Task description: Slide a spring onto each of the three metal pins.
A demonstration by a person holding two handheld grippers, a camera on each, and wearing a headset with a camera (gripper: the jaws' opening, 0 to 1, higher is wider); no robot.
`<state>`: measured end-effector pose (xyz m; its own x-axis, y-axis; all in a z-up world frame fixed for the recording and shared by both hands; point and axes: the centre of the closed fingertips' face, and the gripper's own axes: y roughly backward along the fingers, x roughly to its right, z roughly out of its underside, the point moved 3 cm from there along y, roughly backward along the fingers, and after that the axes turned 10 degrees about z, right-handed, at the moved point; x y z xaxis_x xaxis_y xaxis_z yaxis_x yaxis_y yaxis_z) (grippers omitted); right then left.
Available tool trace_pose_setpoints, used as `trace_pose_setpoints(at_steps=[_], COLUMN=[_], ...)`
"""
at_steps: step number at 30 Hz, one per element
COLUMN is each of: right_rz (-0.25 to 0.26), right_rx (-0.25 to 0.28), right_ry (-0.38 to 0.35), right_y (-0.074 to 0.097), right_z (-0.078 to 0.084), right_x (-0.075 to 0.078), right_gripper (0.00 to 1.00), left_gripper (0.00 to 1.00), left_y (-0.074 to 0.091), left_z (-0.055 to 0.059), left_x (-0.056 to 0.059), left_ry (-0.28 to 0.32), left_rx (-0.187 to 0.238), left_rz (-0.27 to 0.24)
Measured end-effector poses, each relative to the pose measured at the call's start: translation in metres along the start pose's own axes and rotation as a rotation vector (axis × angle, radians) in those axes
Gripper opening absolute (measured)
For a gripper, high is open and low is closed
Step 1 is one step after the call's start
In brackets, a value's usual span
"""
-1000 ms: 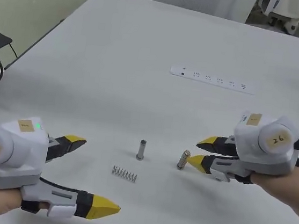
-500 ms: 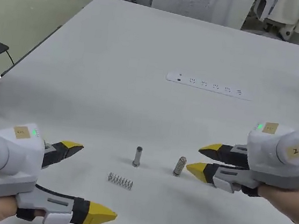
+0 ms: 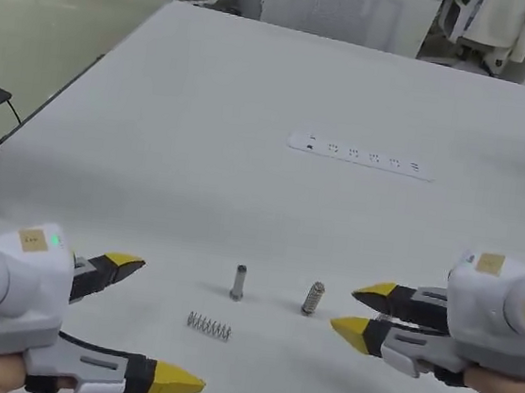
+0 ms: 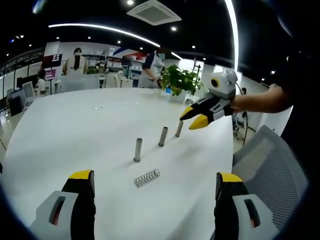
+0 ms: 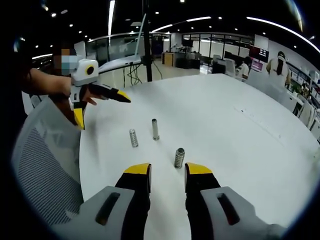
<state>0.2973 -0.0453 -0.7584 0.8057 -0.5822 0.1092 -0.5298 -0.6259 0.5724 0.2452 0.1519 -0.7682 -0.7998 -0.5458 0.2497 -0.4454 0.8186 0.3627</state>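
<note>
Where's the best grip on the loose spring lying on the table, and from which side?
Grip the loose spring at its middle coils, from above, jaws closing across its width. It lies flat on its side on the table, so a mid-length hold probably leaves an end free to go over the upright bare pin. The open left gripper is nearest.

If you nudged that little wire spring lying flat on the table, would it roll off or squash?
The small coiled metal spring lies on its side on the smooth white table, so it would probably roll. Its thin open coils look light and would likely squash if pinched endwise.
</note>
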Motion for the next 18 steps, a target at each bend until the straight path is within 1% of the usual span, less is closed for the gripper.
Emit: trace_pose_setpoints(at_steps=[3, 10, 14, 18], right_rz=[-0.003, -0.013, -0.025, -0.053], right_rx=[-0.005, -0.019, -0.022, -0.025], right_ry=[-0.009, -0.015, -0.016, -0.007], right_y=[0.001, 0.002, 0.0, -0.007], right_z=[0.005, 0.012, 0.014, 0.013], right_x=[-0.002, -0.006, -0.013, -0.024], right_gripper=[0.25, 0.24, 0.25, 0.25], left_gripper=[0.98, 0.98, 0.98, 0.98], left_y=[0.0, -0.001, -0.001, 0.0], left_z=[0.001, 0.002, 0.003, 0.005], left_x=[0.001, 0.002, 0.002, 0.002], left_ry=[-0.001, 0.002, 0.005, 0.006], left_rx=[-0.004, -0.006, -0.006, -0.008], left_rz=[0.001, 0.002, 0.004, 0.003])
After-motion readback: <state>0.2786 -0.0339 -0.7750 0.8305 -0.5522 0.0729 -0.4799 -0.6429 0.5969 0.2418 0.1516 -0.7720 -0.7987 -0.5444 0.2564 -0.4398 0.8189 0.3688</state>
